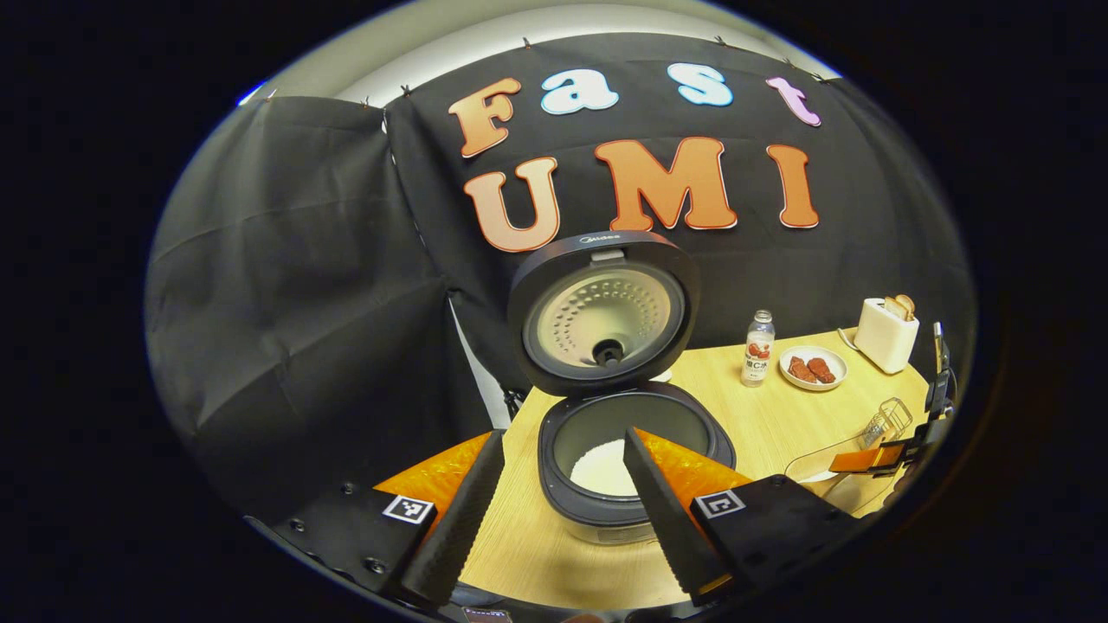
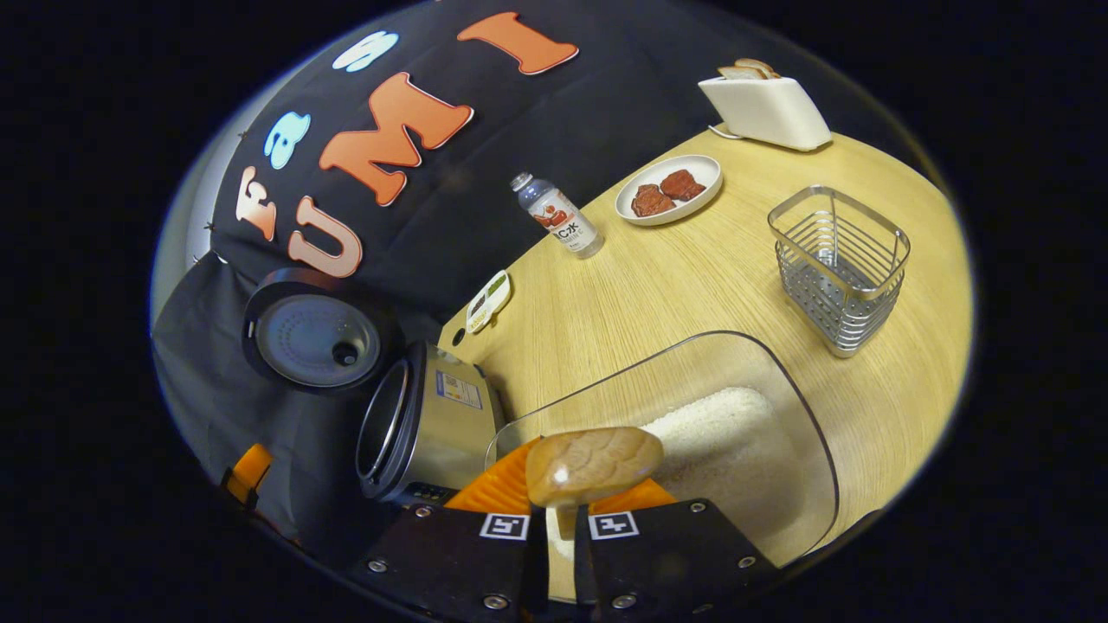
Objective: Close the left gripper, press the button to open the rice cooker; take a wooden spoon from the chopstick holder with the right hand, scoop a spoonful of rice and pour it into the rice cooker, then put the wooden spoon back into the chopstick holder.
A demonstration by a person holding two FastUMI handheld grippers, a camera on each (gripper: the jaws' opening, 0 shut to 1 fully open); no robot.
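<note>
The rice cooker stands with its lid raised, and white rice lies in the bottom of the pot. My left gripper is open just in front of it, one finger on each side of the pot's near rim, holding nothing. My right gripper is shut on the handle of the wooden spoon. The spoon's bowl hangs over the near end of a clear container of rice, with no rice showing on it. The wire chopstick holder stands to the right of the container, with nothing visible in it.
At the back of the wooden table stand a small bottle, a plate with brown food and a white toaster with bread. The cooker stands left of the container, at the table's left edge. Black cloth walls off the back.
</note>
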